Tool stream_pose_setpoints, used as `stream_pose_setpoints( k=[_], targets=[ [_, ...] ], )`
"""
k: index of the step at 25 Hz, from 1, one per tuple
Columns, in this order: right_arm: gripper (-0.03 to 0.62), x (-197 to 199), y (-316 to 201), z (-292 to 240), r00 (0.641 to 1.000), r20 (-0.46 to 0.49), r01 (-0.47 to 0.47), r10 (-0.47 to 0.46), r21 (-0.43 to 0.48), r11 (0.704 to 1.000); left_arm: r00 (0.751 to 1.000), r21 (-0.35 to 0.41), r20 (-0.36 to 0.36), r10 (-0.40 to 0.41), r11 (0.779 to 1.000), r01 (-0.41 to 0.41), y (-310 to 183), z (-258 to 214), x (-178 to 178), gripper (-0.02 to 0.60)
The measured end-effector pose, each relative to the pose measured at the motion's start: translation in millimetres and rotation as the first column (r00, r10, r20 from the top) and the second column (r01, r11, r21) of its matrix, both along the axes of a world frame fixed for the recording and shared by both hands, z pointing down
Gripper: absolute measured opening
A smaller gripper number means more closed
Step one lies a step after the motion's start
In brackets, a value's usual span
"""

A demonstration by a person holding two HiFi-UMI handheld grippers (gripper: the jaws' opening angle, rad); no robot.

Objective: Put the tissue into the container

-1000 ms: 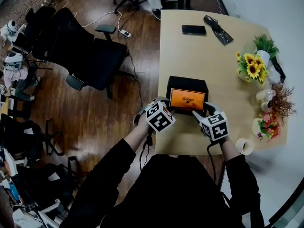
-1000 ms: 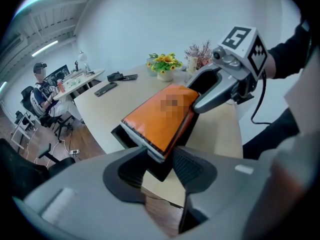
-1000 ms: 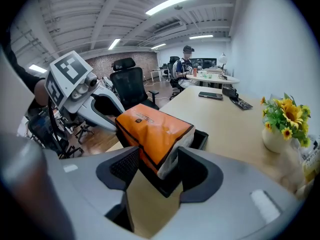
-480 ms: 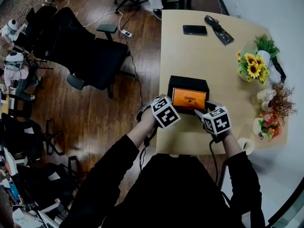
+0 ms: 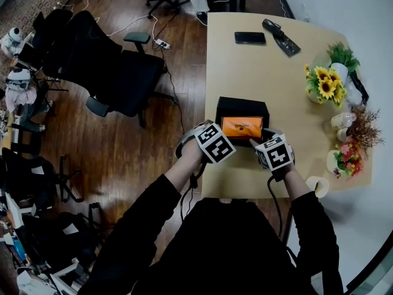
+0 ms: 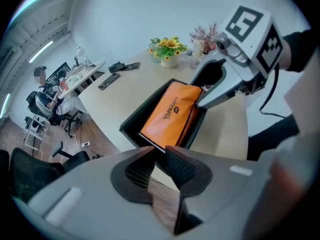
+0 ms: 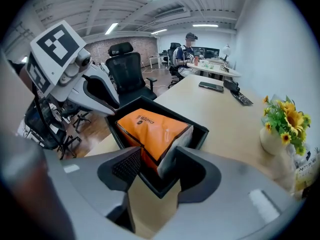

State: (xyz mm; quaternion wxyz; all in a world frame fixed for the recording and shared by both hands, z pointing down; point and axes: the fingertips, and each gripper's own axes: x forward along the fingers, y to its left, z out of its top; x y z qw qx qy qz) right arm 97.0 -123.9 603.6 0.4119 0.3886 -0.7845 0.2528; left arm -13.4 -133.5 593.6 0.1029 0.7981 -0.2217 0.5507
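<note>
An orange tissue pack (image 5: 242, 126) lies tilted in the black container (image 5: 242, 105) on the tan table. My left gripper (image 5: 216, 141) is at the container's near left corner; in the left gripper view it (image 6: 159, 165) is shut with nothing in it, short of the container (image 6: 131, 128) and pack (image 6: 172, 113). My right gripper (image 5: 271, 150) is at the near right corner. Its jaws (image 7: 154, 170) are closing around the container's corner (image 7: 159, 185) and the pack's white end (image 7: 169, 156); the left pad stands off the pack (image 7: 150, 126).
A phone (image 5: 250, 38) and a black device (image 5: 281, 37) lie at the table's far end. Sunflowers (image 5: 325, 86), other flower pots (image 5: 347, 161) and a cup (image 5: 317, 188) line the right edge. An office chair (image 5: 120, 69) stands on the floor to the left.
The tissue pack has sunk lower into the container. My left gripper let go and shut, and pulled back a little. The right gripper shifted slightly toward the container corner.
</note>
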Motion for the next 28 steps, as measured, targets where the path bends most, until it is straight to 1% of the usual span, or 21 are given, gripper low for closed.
stream_pose_setpoints(
  k=[2, 4, 5, 6, 8, 11, 13, 14, 15, 16, 17, 18, 20, 22, 23, 26, 27, 28],
  targets=[
    [0.224, -1, -1, 0, 1.0, -0.007, 0.011, -0.011, -0.008, 1.0, 0.994, -0.023, -0.088, -0.061, 0.998, 0.059, 1, -9, 0, 0.049],
    [0.238, 0, -1, 0, 1.0, -0.02, 0.02, -0.02, 0.004, 1.0, 0.975, -0.047, -0.177, -0.132, 0.991, 0.126, 2, -18, -2, 0.049],
    [0.243, 1, -2, -1, 0.999, -0.025, 0.02, -0.02, 0.018, 1.0, 0.963, -0.053, -0.215, -0.165, 0.986, 0.157, 2, -21, -3, 0.049],
    [0.26, 3, -2, -2, 1.0, -0.026, 0.015, -0.014, 0.034, 0.999, 0.949, -0.053, -0.251, -0.193, 0.981, 0.185, 2, -23, -5, 0.049],
    [0.31, 9, -3, -7, 1.0, -0.013, -0.014, 0.015, 0.068, 0.998, 0.917, -0.029, -0.317, -0.24, 0.969, 0.244, -1, -29, -9, 0.049],
    [0.316, 18, -4, -15, 0.997, 0.03, -0.075, 0.073, 0.102, 0.992, 0.873, 0.014, -0.379, -0.307, 0.941, 0.337, -1, -37, -20, 0.049],
    [0.311, 23, -1, -22, 0.992, 0.07, -0.108, 0.101, 0.115, 0.987, 0.843, 0.025, -0.423, -0.333, 0.925, 0.378, 3, -40, -24, 0.049],
    [0.3, 24, 0, -26, 0.989, 0.095, -0.123, 0.111, 0.123, 0.985, 0.828, 0.029, -0.445, -0.341, 0.918, 0.395, 5, -41, -25, 0.052],
    [0.299, 24, 2, -31, 0.985, 0.121, -0.137, 0.121, 0.134, 0.981, 0.815, 0.035, -0.464, -0.347, 0.912, 0.408, 8, -42, -24, 0.079],
    [0.296, 24, 3, -36, 0.981, 0.148, -0.151, 0.129, 0.148, 0.977, 0.807, 0.041, -0.476, -0.349, 0.908, 0.417, 11, -42, -24, 0.136],
    [0.291, 24, 5, -41, 0.976, 0.171, -0.163, 0.135, 0.166, 0.973, 0.804, 0.045, -0.483, -0.348, 0.907, 0.419, 15, -41, -22, 0.178],
    [0.291, 24, 7, -47, 0.972, 0.189, -0.173, 0.137, 0.185, 0.967, 0.803, 0.043, -0.487, -0.343, 0.909, 0.415, 19, -41, -20, 0.189],
    [0.288, 20, 11, -58, 0.968, 0.215, -0.178, 0.129, 0.223, 0.959, 0.802, 0.031, -0.498, -0.331, 0.917, 0.398, 28, -42, -15, 0.192],
    [0.281, 14, 17, -70, 0.964, 0.24, -0.177, 0.115, 0.256, 0.95, 0.791, 0.026, -0.527, -0.31, 0.925, 0.38, 38, -48, -9, 0.193],
    [0.273, 12, 21, -76, 0.961, 0.256, -0.179, 0.108, 0.274, 0.945, 0.778, 0.021, -0.554, -0.298, 0.928, 0.371, 43, -54, -5, 0.199],
    [0.242, 5, 32, -99, 0.943, 0.318, -0.204, 0.095, 0.329, 0.922, 0.721, 0.004, -0.638, -0.27, 0.935, 0.354, 62, -75, 5, 0.222],
    [0.235, 5, 36, -105, 0.937, 0.338, -0.215, 0.094, 0.343, 0.915, 0.711, 0.01, -0.653, -0.261, 0.935, 0.353, 67, -81, 5, 0.224],
    [0.227, 4, 40, -110, 0.93, 0.354, -0.226, 0.094, 0.352, 0.908, 0.708, 0.022, -0.659, -0.254, 0.934, 0.355, 70, -85, 4, 0.225]
  ],
)
